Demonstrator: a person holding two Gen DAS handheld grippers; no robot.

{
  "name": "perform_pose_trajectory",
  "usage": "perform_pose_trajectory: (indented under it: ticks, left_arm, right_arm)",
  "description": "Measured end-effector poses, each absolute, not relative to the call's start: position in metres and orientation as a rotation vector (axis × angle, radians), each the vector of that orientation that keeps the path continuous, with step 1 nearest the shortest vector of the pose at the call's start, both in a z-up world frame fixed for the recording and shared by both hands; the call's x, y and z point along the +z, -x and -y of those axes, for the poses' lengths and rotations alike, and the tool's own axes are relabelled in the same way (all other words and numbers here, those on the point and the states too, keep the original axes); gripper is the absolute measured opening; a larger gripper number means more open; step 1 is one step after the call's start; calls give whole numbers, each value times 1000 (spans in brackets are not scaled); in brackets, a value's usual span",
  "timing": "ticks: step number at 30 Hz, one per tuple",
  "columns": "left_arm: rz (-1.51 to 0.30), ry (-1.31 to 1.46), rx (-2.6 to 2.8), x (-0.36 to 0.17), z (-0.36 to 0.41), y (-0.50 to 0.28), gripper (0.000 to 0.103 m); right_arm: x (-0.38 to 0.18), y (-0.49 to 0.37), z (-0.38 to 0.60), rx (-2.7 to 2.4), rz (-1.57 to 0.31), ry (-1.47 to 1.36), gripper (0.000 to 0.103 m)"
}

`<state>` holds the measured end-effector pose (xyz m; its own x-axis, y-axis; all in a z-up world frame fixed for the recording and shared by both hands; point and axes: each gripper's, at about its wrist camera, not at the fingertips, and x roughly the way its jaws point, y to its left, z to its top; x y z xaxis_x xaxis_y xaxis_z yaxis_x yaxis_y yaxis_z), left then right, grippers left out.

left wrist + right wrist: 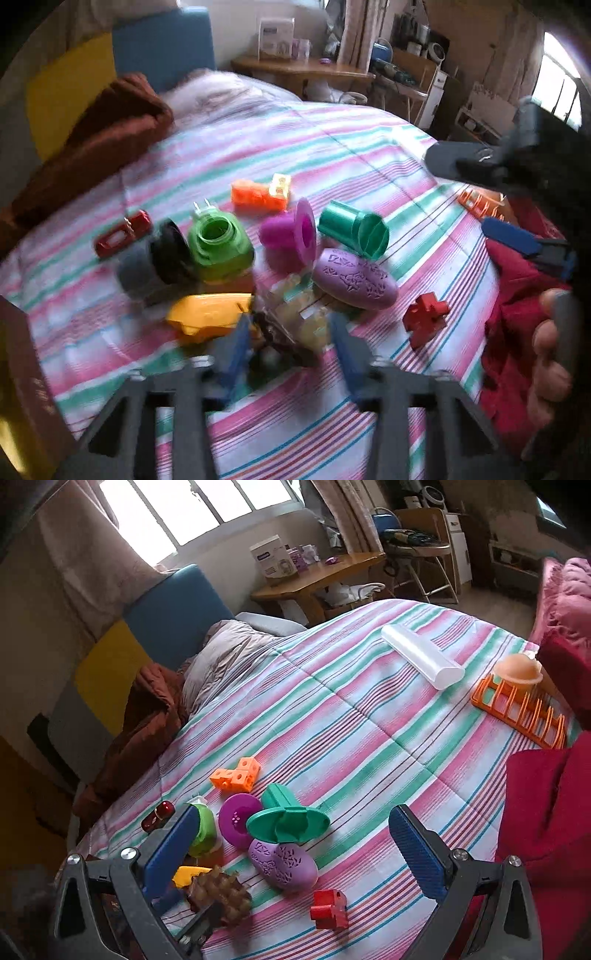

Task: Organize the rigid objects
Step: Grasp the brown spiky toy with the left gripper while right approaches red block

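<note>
My left gripper (290, 341) is shut on a bumpy brown-amber piece (295, 325), low over the striped bedspread (332, 147); the same piece (218, 891) shows at the bottom left of the right wrist view. Around it lie a yellow piece (207, 314), a green jar (218, 243), a magenta flanged piece (291, 232), a teal cylinder (351, 229), a purple egg (354, 278) and a red cross (424, 317). My right gripper (295, 853) stands open above the purple egg (284, 864), gripping nothing.
Orange blocks (236, 775) and a small red car (157, 816) lie behind the pile. An orange rack (517, 712) with a peach dome (517, 670) and a white tube (421, 657) sit far right. Red cloth (546, 812) borders the right side.
</note>
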<state>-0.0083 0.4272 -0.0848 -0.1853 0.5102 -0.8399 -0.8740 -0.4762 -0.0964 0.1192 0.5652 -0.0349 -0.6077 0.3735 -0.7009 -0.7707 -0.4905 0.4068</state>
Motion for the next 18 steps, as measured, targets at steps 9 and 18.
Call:
perform_pose_trajectory:
  ticks: [9, 18]
  left_arm:
    - [-359, 1052, 1826, -68, -375, 3, 38]
    - [-298, 989, 1907, -35, -292, -14, 39]
  right_arm:
    - [-44, -118, -570, 2101, -992, 752, 103]
    - [-69, -111, -573, 2055, -1111, 943, 97]
